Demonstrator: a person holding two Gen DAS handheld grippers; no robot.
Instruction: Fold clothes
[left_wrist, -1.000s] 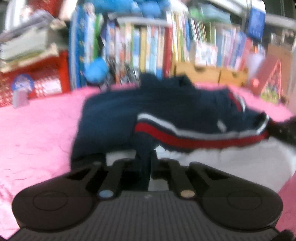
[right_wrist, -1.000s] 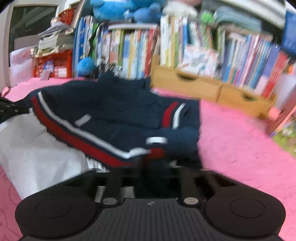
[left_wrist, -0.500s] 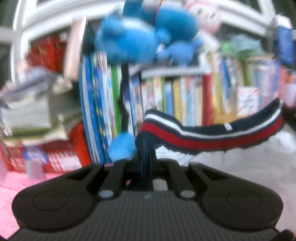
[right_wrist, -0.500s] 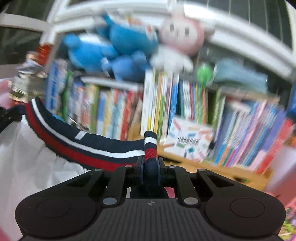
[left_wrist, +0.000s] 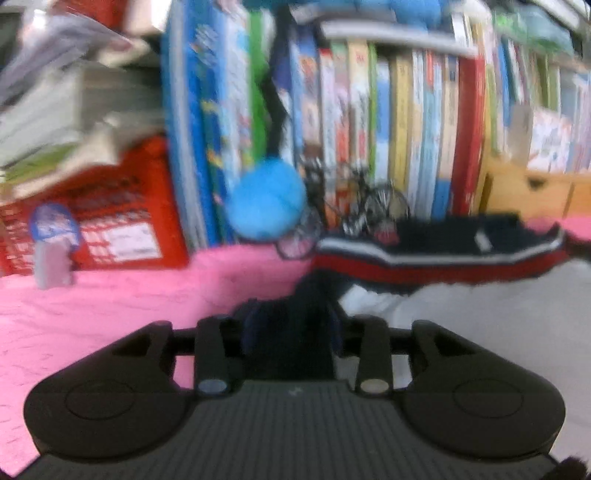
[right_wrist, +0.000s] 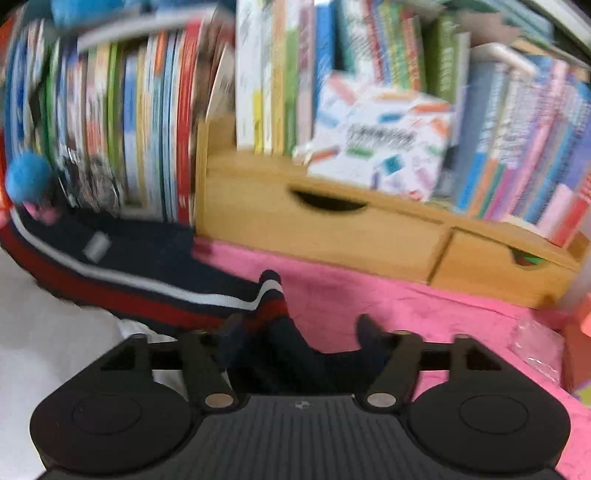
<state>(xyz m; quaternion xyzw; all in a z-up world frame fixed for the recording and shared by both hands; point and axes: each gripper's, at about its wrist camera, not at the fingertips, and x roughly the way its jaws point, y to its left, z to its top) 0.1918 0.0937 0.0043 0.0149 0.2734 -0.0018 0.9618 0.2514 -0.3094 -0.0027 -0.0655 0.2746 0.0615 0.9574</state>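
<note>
Navy sweater (right_wrist: 147, 258) with red/white hem stripe lies on the pink cover (left_wrist: 92, 314) over white cloth (left_wrist: 480, 314), in front of the books (left_wrist: 369, 110). Left gripper (left_wrist: 290, 332) fingers spread, hem corner bunched loosely between them. Right gripper (right_wrist: 295, 328) fingers wide apart, other corner lying loose between them.
</note>
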